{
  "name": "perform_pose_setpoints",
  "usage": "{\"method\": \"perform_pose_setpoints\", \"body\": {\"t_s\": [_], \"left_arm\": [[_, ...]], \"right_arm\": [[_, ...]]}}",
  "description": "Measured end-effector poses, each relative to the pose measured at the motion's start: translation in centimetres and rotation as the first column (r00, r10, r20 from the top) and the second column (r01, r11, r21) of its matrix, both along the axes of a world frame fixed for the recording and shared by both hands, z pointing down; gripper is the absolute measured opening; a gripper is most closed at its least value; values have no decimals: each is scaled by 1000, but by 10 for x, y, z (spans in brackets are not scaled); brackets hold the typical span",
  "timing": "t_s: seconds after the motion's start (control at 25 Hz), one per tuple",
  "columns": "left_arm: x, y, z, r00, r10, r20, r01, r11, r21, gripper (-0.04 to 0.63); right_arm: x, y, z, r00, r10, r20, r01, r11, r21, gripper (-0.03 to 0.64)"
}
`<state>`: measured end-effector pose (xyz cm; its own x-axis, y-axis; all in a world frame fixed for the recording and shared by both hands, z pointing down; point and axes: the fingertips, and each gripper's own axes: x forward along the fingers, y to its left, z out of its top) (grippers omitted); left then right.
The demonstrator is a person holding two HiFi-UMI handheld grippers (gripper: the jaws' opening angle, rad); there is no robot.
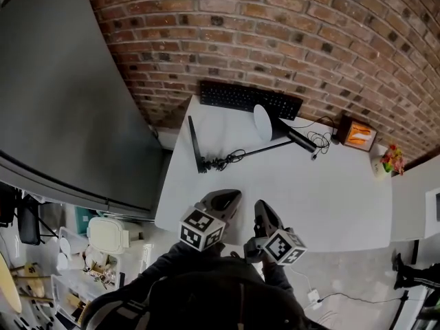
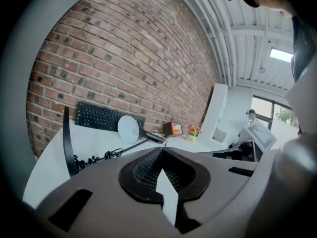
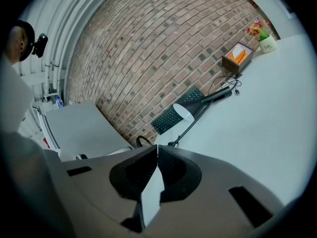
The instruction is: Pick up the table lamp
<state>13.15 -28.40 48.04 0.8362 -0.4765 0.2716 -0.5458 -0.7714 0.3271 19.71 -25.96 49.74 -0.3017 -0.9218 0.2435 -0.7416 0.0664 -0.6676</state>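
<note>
Near half of table (image 1: 330, 205) lying bare, giving wide passage in from near edge. Table lamp (image 1: 265, 124) lying across far part, cord (image 1: 221, 162) bunching beside its base (image 1: 194, 146). Keyboard (image 1: 240, 96) sitting behind lamp head, along brick wall (image 1: 275, 33) closing off far side. Orange box (image 1: 357, 135) and flower pot (image 1: 390, 160) crowding far right corner. Grey panel (image 1: 62, 95) bounding left side.

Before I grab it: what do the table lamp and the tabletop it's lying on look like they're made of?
Table lamp: matte black with no glare, likely painted metal or plastic. It has a thin rigid arm and a flat base, and the shade is white inside. Table: smooth white top with a dull, even sheen, probably laminate, though the look leaves it open.
</note>
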Motion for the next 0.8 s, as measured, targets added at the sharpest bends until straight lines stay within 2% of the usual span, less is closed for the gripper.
{"method": "perform_pose_setpoints", "body": {"t_s": [0.2, 0.4, 0.68, 0.8], "left_arm": [[1, -8, 0, 1000, 10, -10, -10, 1000, -24, 8], [-2, -22, -3, 1000, -18, 0, 18, 1000, -23, 8], [-18, -53, -9, 989, -145, 42, 145, 989, 0, 8], [-25, -64, -7, 975, -213, 67, 214, 977, -16, 8]], "right_arm": [[10, -14, -2, 1000, 21, -12, -21, 1000, 5, 12], [29, -25, -14, 999, 27, -34, -27, 1000, 5, 12], [66, -48, -29, 998, 31, -59, -30, 999, 10, 12], [74, -61, -24, 1000, 14, -13, -15, 1000, -10, 12]]}}
